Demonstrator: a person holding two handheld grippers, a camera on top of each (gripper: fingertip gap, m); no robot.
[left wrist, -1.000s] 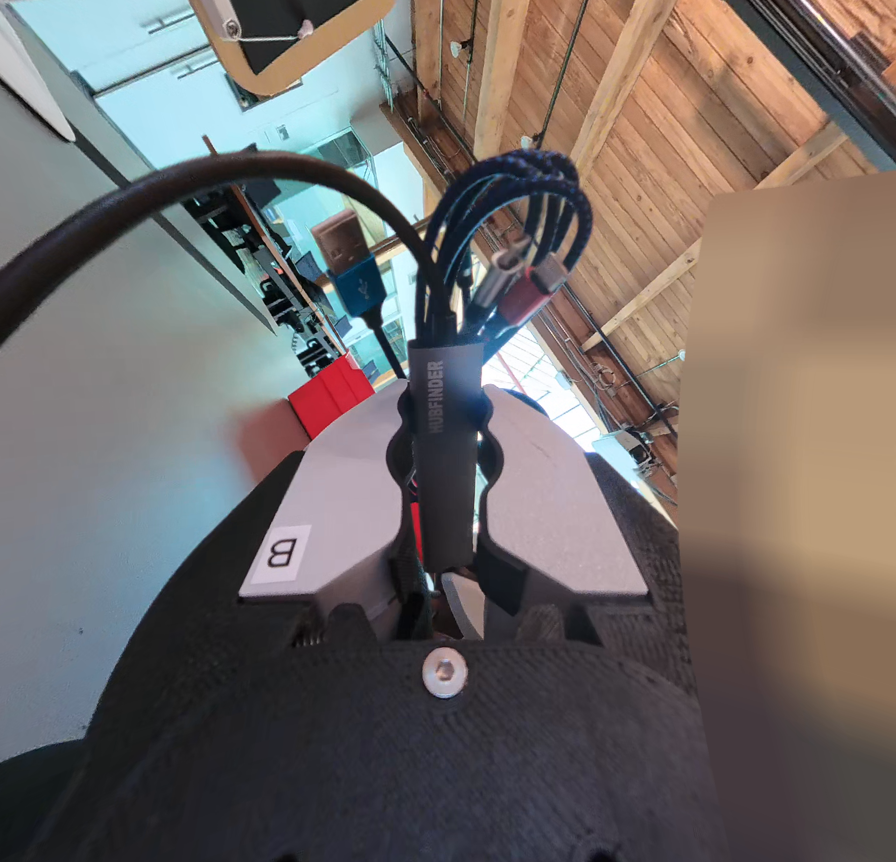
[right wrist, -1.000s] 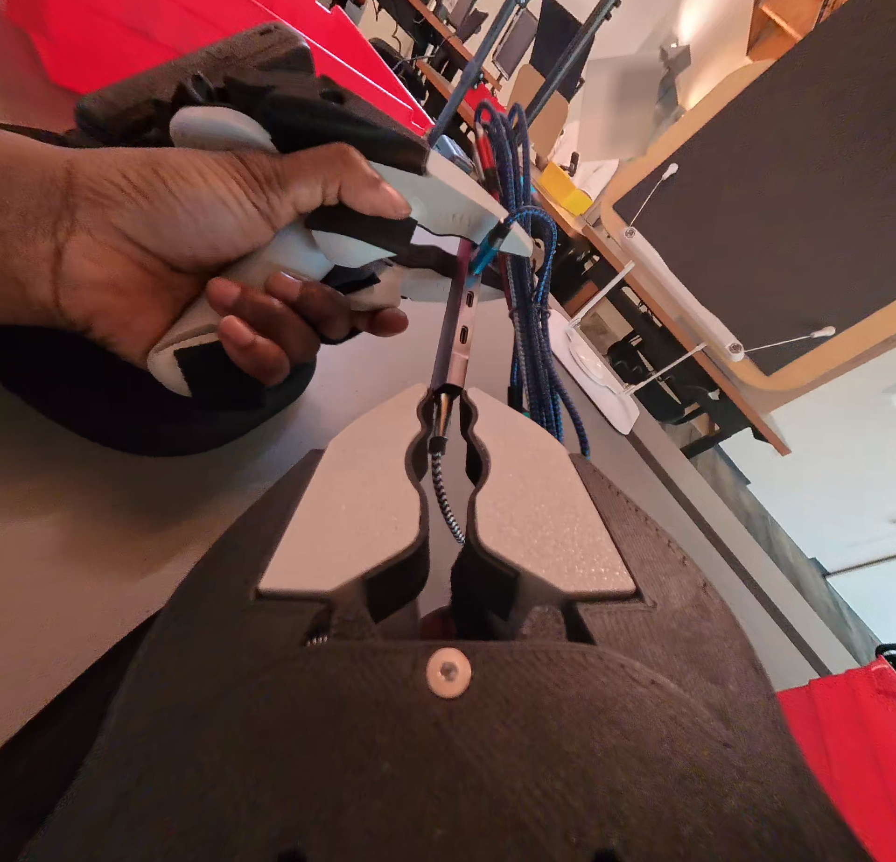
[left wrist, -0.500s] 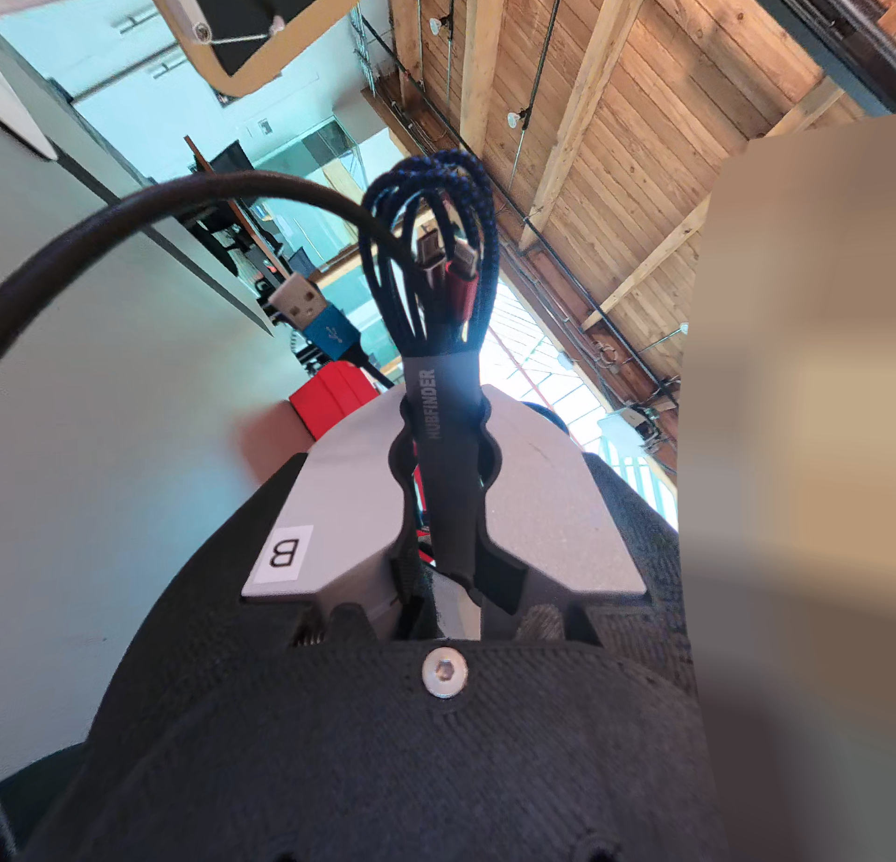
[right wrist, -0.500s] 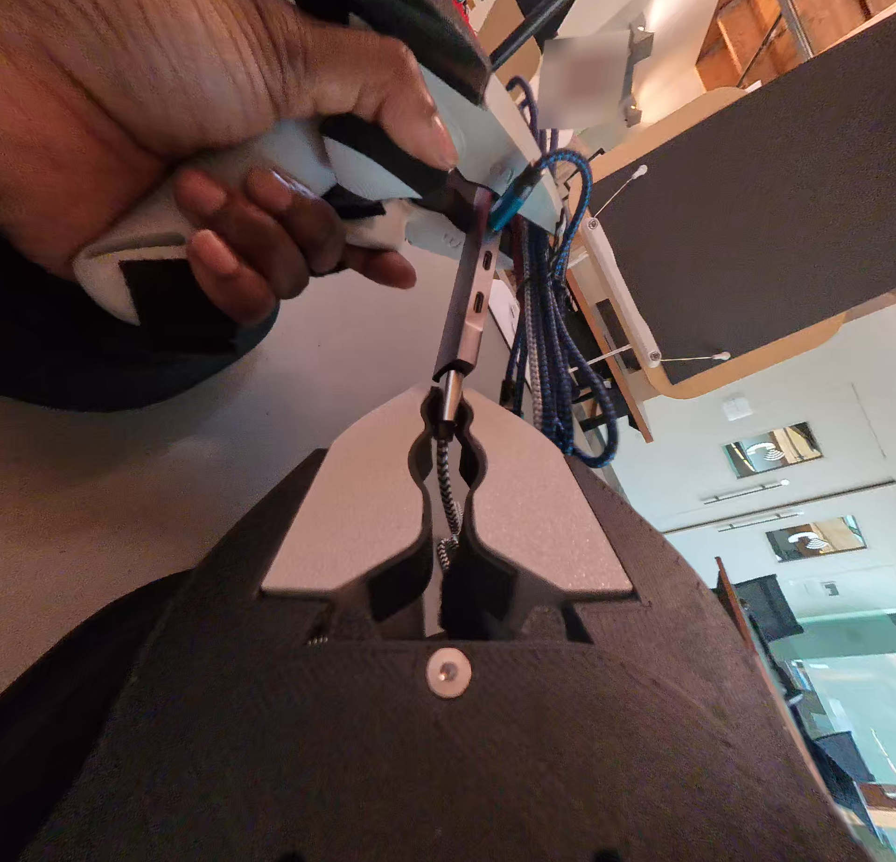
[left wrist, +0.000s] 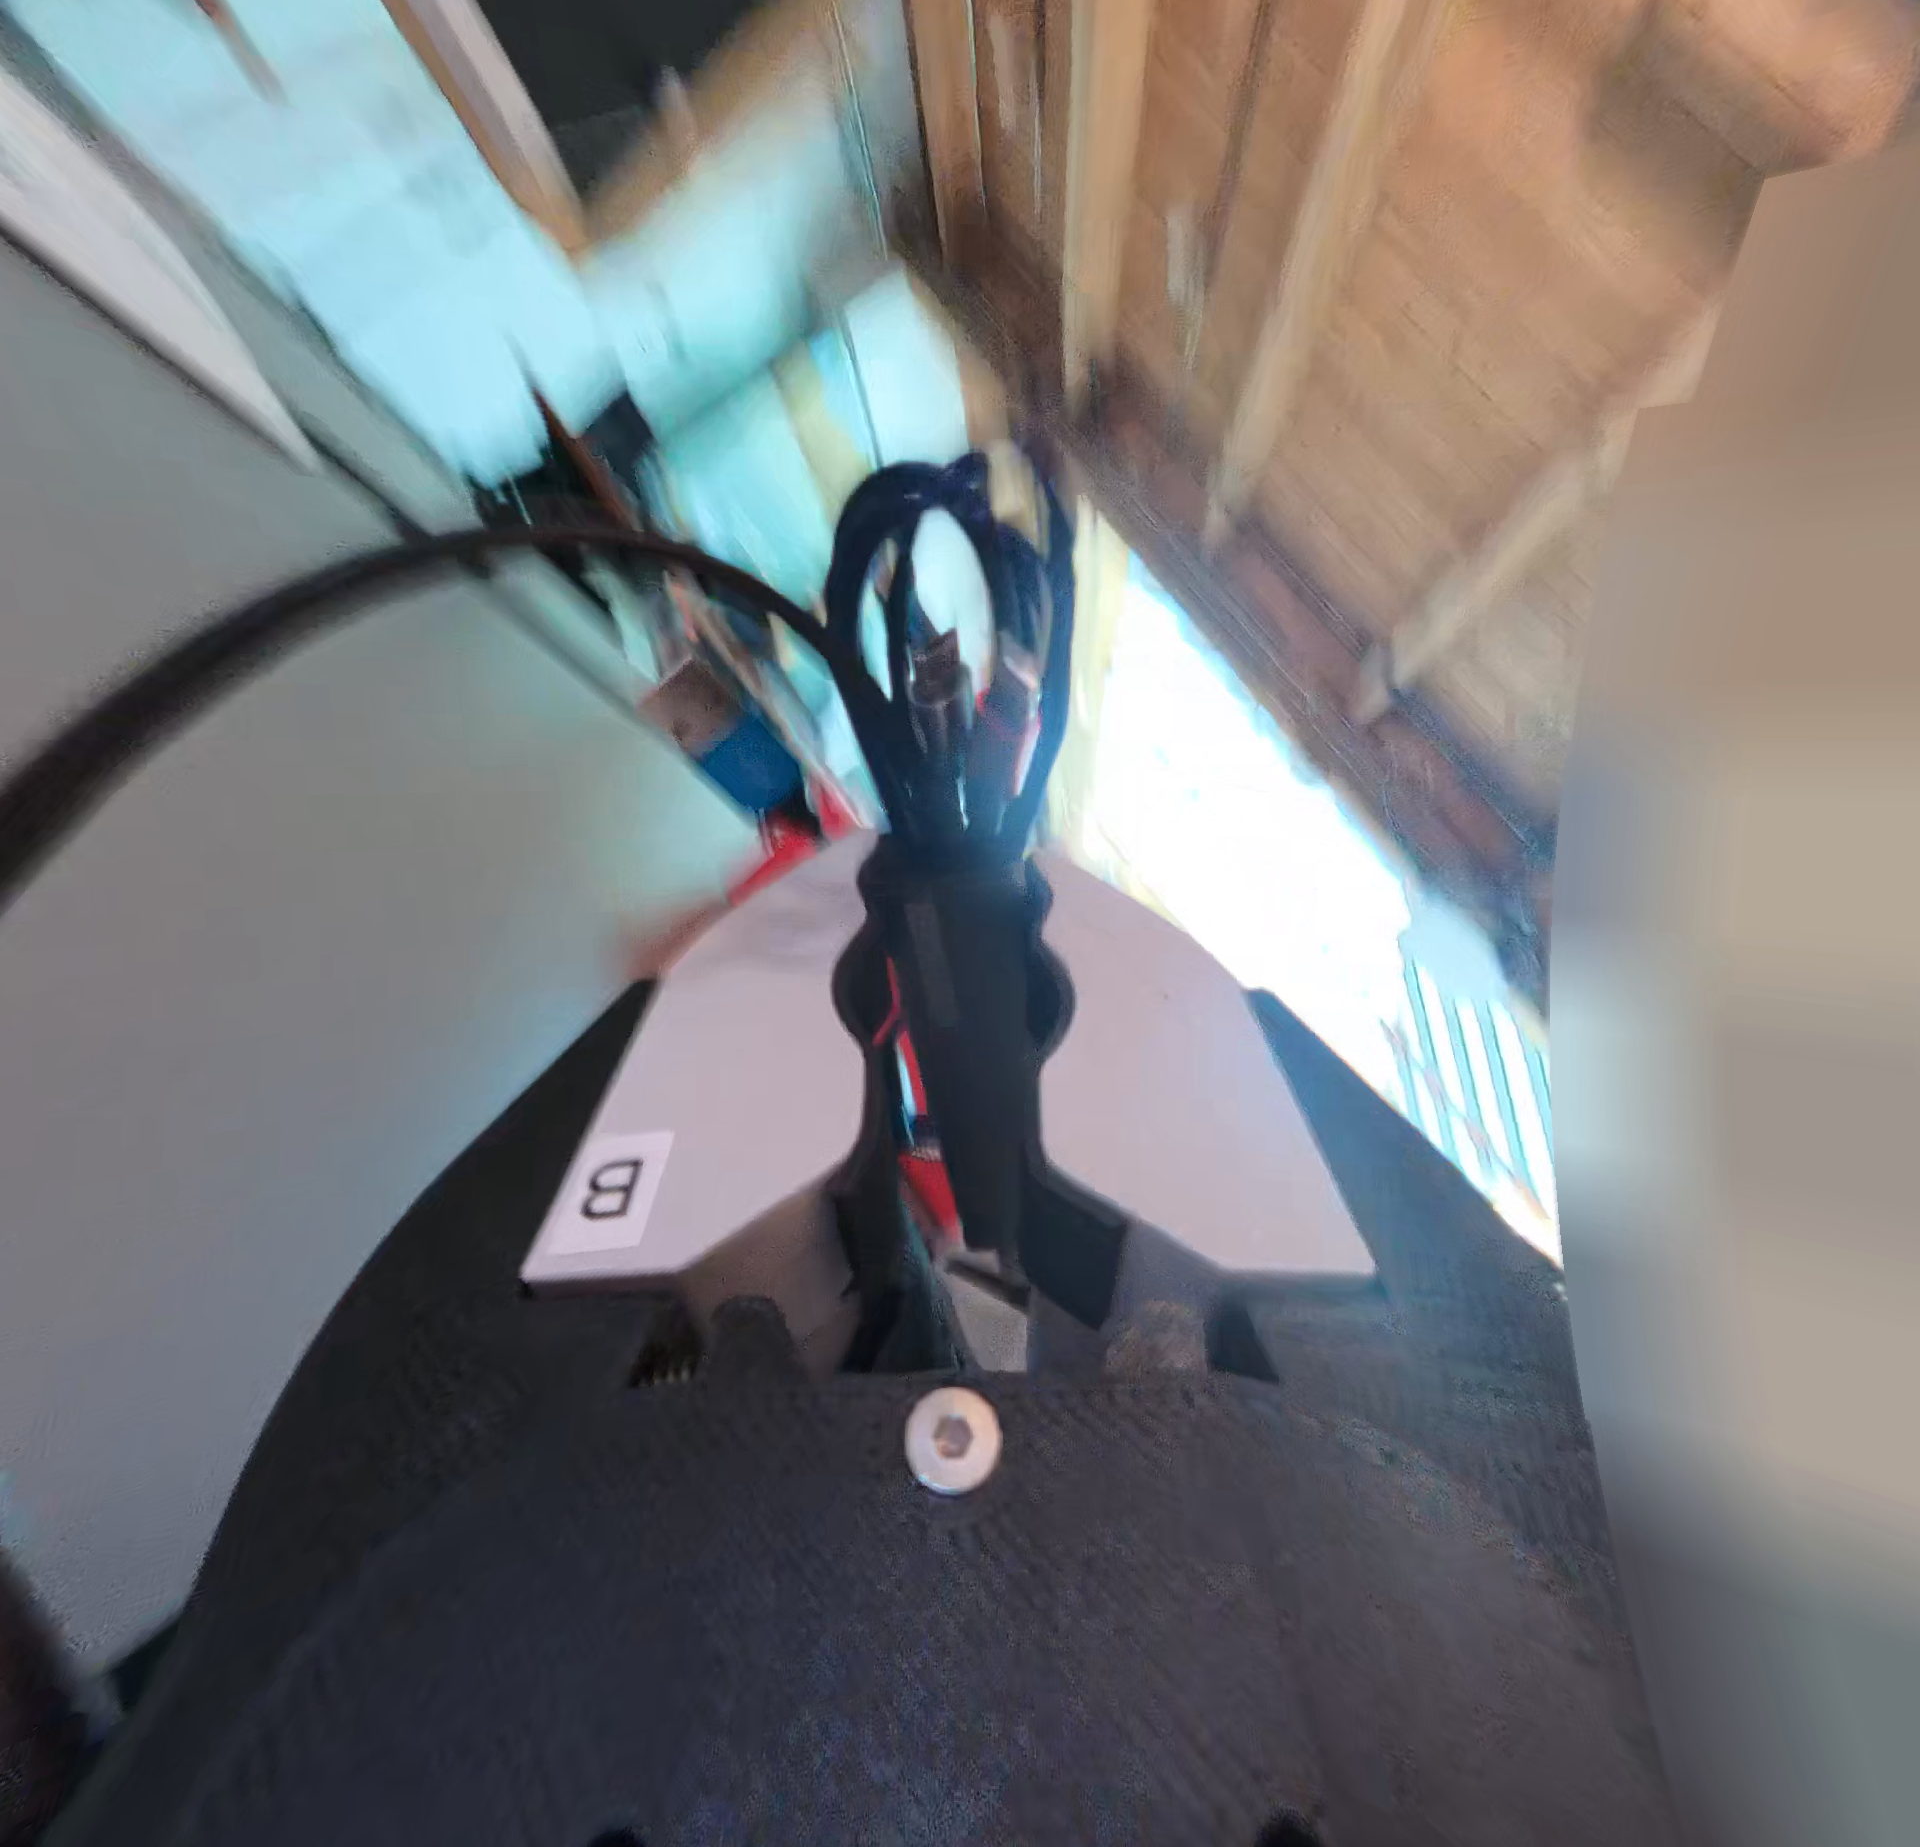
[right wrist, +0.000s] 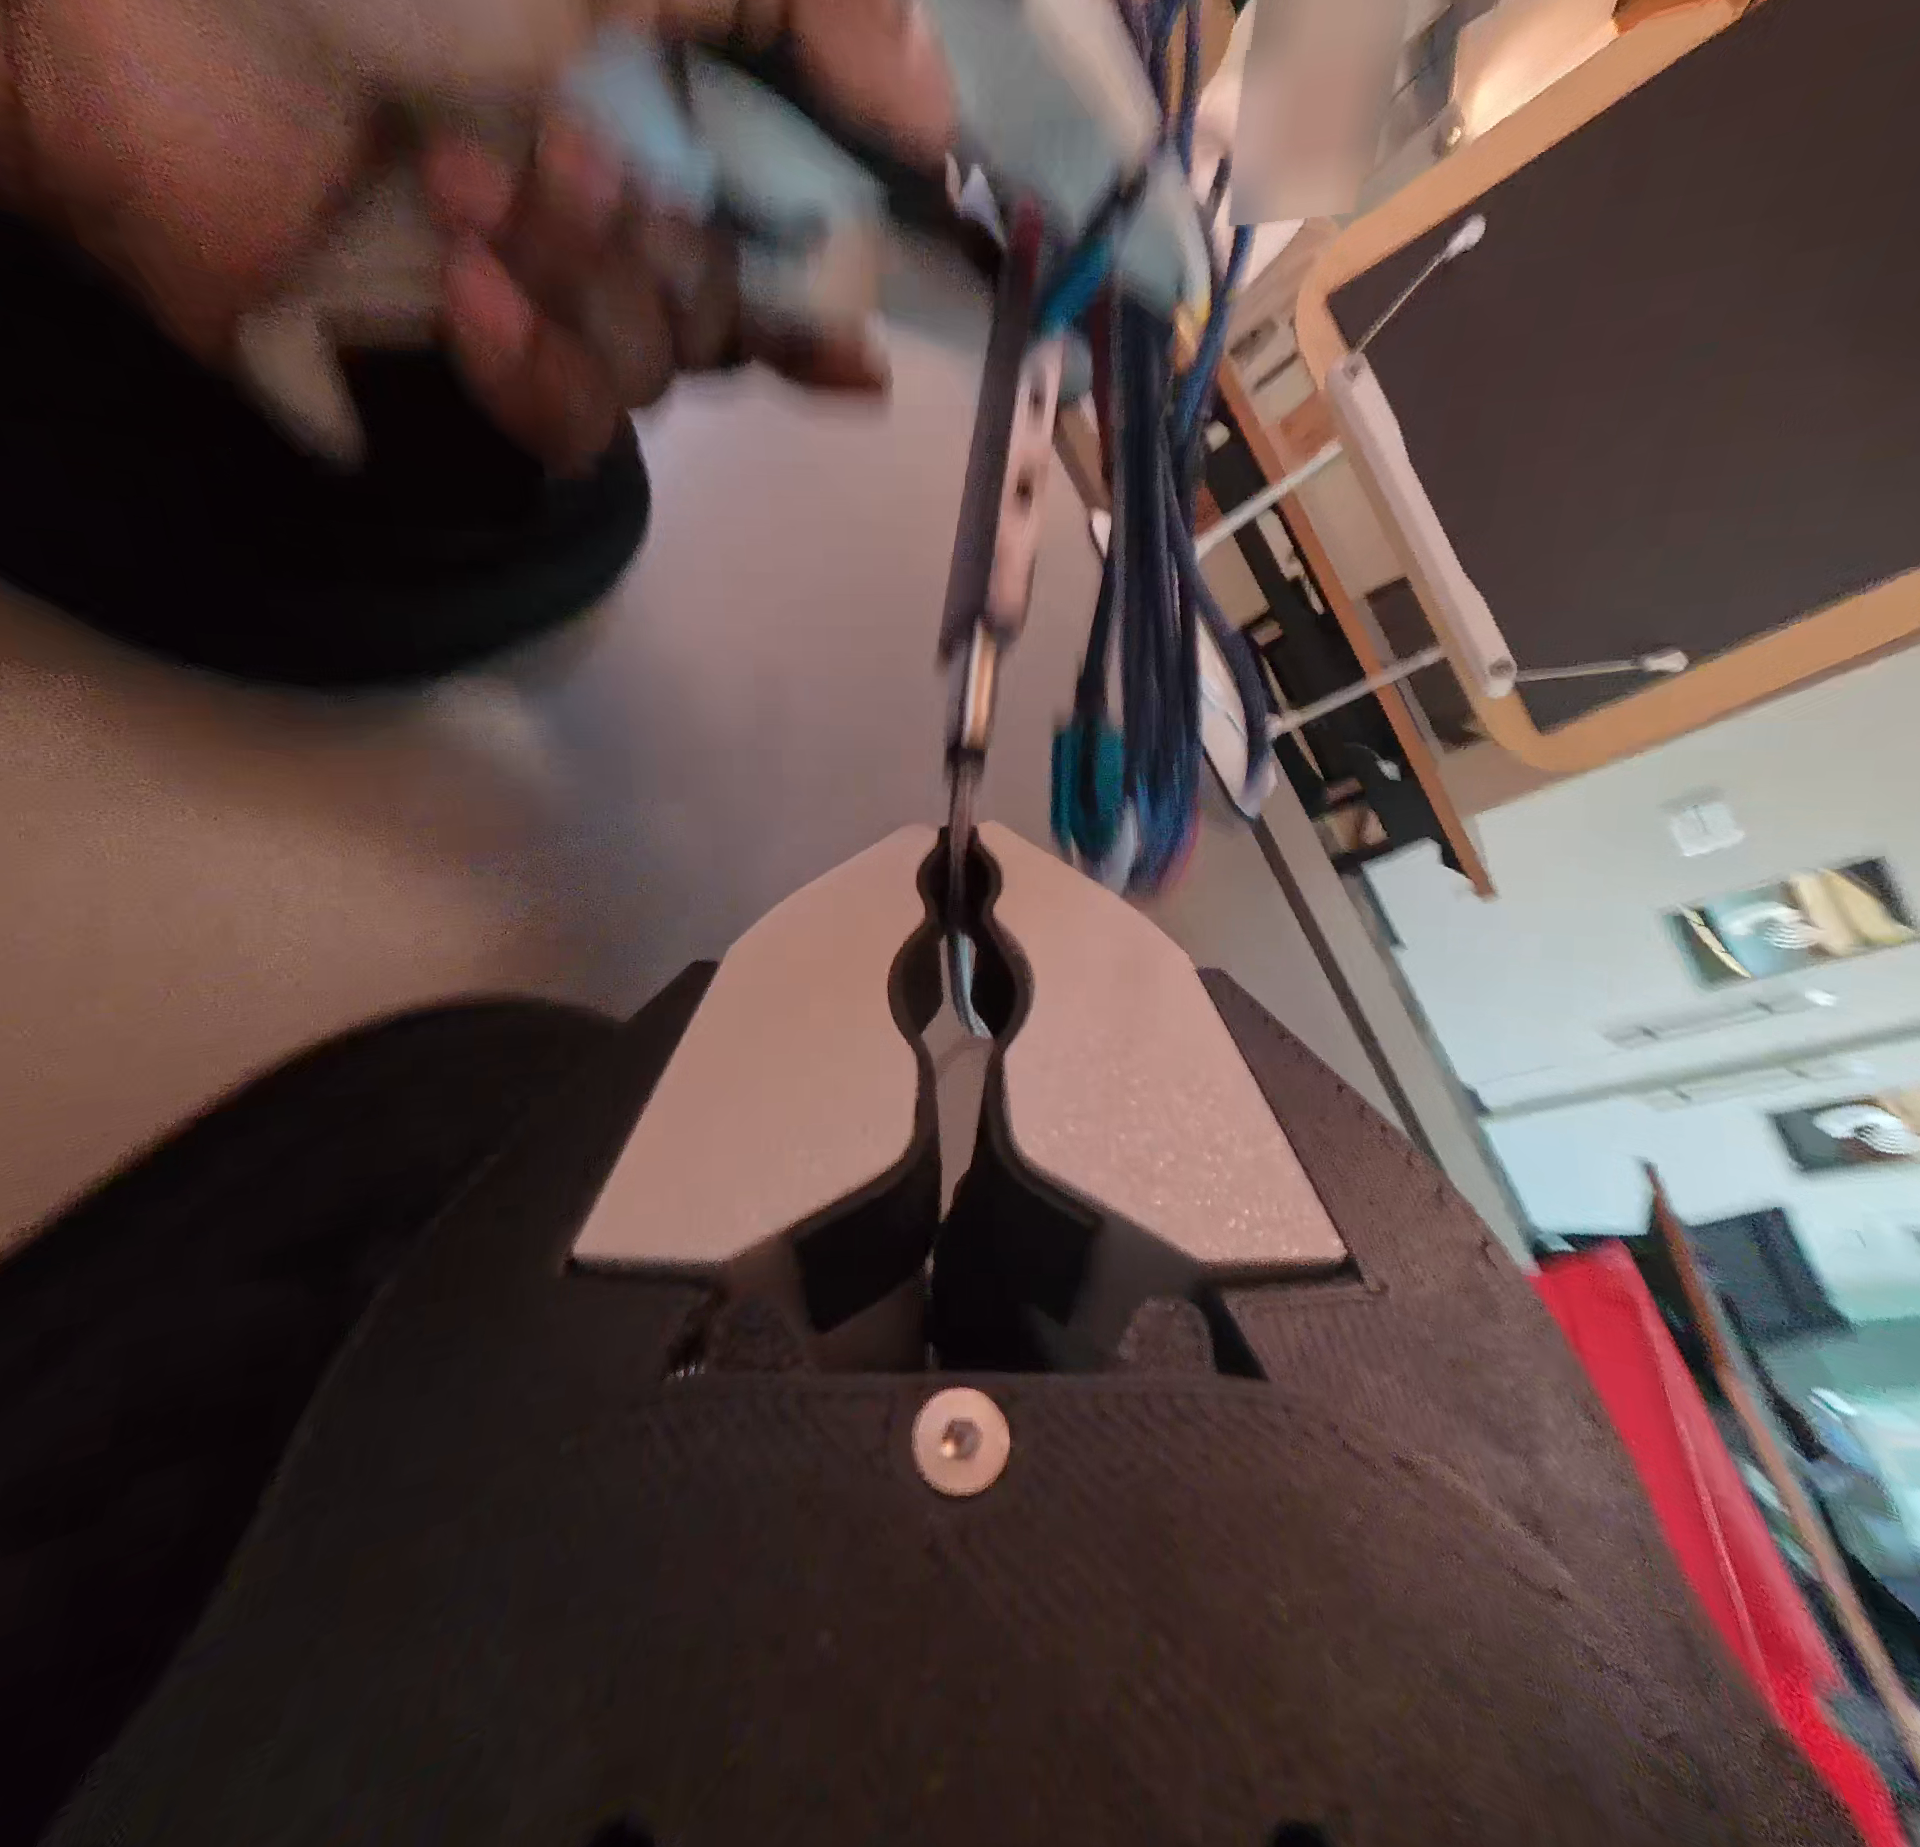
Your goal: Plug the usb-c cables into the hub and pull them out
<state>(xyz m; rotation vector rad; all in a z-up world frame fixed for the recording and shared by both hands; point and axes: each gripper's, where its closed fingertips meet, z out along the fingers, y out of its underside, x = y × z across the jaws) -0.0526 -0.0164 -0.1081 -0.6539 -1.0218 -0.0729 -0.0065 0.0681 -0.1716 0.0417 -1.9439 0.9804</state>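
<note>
My left gripper (left wrist: 951,862) is shut on the slim dark hub (left wrist: 951,1018), which stands up between its jaws. Dark blue braided cables (left wrist: 935,602) loop out of the hub's top, with a blue USB-A plug (left wrist: 727,748) beside them. In the right wrist view the hub (right wrist: 997,509) hangs from the left gripper (right wrist: 1039,135), held by a hand (right wrist: 416,187). My right gripper (right wrist: 961,841) is shut on a braided usb-c cable just behind its silver plug (right wrist: 975,701). The plug meets the hub's lower end; blur hides whether it is seated.
A thick black cable (left wrist: 260,623) arcs in from the left. A bundle of blue cables (right wrist: 1153,654) hangs beside the hub. Below is a grey tabletop (right wrist: 312,810). A red bin (right wrist: 1704,1485) and a wood-framed black board (right wrist: 1662,343) lie right.
Both views have swung and are now motion-blurred. In the right wrist view the hub stands farther from my right jaws, and more of the plug shows. Both grips hold.
</note>
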